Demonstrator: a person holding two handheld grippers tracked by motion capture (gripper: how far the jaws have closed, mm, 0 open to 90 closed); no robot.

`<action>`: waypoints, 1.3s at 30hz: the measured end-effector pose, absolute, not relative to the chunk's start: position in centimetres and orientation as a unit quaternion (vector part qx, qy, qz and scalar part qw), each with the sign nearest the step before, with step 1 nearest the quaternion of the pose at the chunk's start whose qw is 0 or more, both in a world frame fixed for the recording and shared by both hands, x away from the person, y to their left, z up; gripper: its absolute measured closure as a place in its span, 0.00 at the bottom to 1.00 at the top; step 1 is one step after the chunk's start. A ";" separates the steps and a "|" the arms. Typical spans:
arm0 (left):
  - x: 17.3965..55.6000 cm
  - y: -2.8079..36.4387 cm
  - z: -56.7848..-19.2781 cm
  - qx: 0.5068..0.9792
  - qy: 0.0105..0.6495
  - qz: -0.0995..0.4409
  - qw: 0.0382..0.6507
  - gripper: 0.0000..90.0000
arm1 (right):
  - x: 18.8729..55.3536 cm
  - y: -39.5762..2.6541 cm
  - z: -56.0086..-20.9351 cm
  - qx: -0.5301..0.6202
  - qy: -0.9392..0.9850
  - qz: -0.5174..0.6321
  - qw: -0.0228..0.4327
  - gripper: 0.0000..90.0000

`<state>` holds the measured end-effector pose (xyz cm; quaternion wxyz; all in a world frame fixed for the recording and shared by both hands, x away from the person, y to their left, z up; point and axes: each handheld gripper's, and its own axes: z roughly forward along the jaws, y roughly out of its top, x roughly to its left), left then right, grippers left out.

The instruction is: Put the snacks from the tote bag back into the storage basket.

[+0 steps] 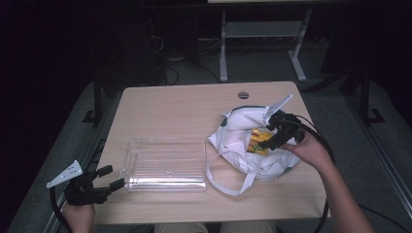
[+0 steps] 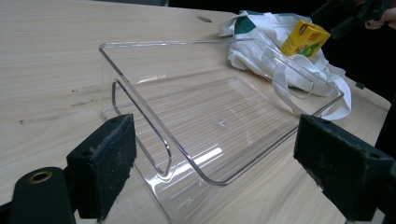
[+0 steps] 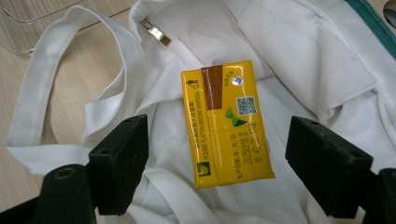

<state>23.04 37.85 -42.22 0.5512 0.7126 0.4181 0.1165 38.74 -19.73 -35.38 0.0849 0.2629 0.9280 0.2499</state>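
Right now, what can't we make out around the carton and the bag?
- Inside of the white bag: high view, its folds and the right gripper cover it; other contents can't be told.
- Yellow carton: right gripper view shows one face; small print too fine to read.
- Clear tray: left gripper view, near corner cut off by the bottom edge between the left gripper pads.

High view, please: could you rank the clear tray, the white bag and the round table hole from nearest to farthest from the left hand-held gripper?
From the left hand-held gripper:
1. Clear tray, just beside its jaws.
2. White bag, beyond the tray's other end.
3. Round table hole, near the far edge.
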 end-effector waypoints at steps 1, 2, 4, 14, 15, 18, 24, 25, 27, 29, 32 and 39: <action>23.0 37.8 -42.2 0.713 0.418 0.117 0.551 0.14 | 38.9 -19.6 -35.5 0.262 0.928 0.249 0.086 0.24; 23.0 37.8 -42.2 0.713 0.417 0.117 0.551 0.14 | 39.0 -19.5 -35.5 0.262 0.929 0.247 0.086 0.24; 23.1 37.8 -42.2 0.713 0.417 0.117 0.552 0.14 | 39.1 -19.4 -35.7 0.261 0.930 0.245 0.085 0.25; 23.1 37.8 -42.3 0.712 0.418 0.116 0.552 0.14 | 39.7 -18.7 -36.3 0.256 0.935 0.232 0.079 0.29; 23.1 37.8 -42.3 0.712 0.419 0.116 0.552 0.14 | 39.8 -18.7 -36.3 0.256 0.935 0.232 0.078 0.30; 23.1 37.8 -42.3 0.711 0.419 0.116 0.553 0.14 | 39.9 -18.6 -36.4 0.255 0.936 0.229 0.077 0.32; 23.1 37.8 -42.3 0.711 0.419 0.115 0.552 0.14 | 40.2 -18.5 -36.5 0.255 0.937 0.226 0.075 0.34; 23.1 37.8 -42.3 0.711 0.419 0.116 0.553 0.14 | 40.2 -18.5 -36.5 0.253 0.938 0.224 0.074 0.34; 23.1 37.8 -42.3 0.711 0.419 0.115 0.553 0.14 | 40.3 -18.4 -36.6 0.254 0.939 0.221 0.074 0.35; 23.1 37.9 -42.2 0.712 0.418 0.116 0.552 0.14 | 40.4 -18.2 -36.8 0.251 0.941 0.215 0.072 0.37; 23.1 37.9 -42.2 0.713 0.417 0.116 0.552 0.14 | 40.5 -18.0 -37.0 0.248 0.944 0.207 0.069 0.40; 23.1 37.9 -42.2 0.712 0.419 0.115 0.552 0.14 | 40.7 -17.8 -37.5 0.244 0.947 0.199 0.068 0.46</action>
